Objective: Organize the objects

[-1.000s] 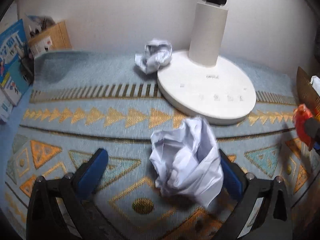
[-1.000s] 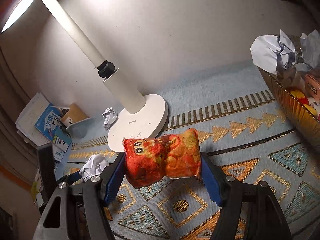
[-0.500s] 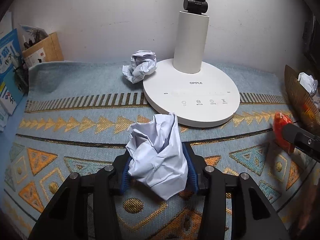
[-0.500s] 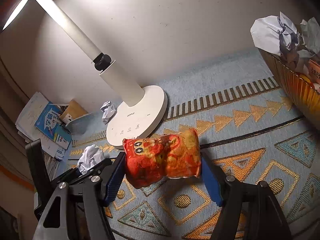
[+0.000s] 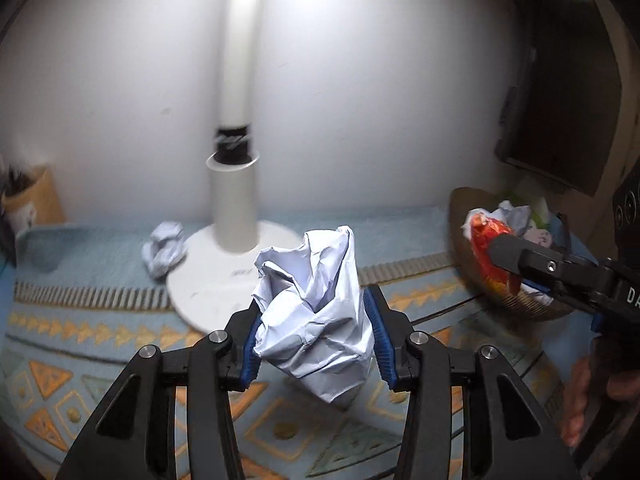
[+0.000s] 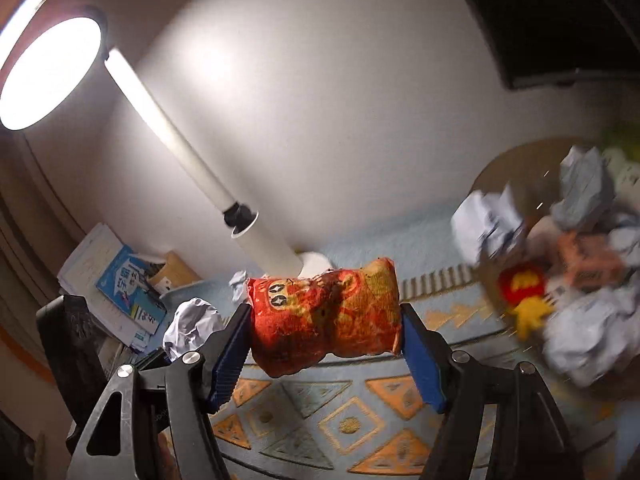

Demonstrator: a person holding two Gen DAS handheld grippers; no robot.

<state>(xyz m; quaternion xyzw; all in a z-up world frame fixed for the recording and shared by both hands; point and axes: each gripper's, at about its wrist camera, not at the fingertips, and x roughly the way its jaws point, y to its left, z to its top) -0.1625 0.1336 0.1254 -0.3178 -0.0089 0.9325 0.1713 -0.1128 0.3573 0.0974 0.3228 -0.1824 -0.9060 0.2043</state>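
My left gripper (image 5: 314, 338) is shut on a crumpled white paper ball (image 5: 316, 312), held up above the patterned mat. My right gripper (image 6: 325, 334) is shut on a red and orange snack bag (image 6: 324, 316), also lifted off the mat. In the left wrist view the snack bag (image 5: 490, 250) hangs at the near rim of a brown woven basket (image 5: 460, 216) on the right. The basket (image 6: 516, 168) holds several paper balls and wrappers. A second paper ball (image 5: 164, 248) lies beside the lamp base. The left gripper's paper ball (image 6: 192, 326) shows at the left of the right wrist view.
A white desk lamp (image 5: 236, 208) stands at the back middle of the mat, its lit head (image 6: 48, 72) up at the left. Books and a cardboard box (image 6: 120, 284) sit at the far left. A hand (image 5: 580, 396) holds the right gripper.
My left gripper shut on the paper ball and lifted it off the mat. My right gripper carried the snack bag up and rightward to the basket.
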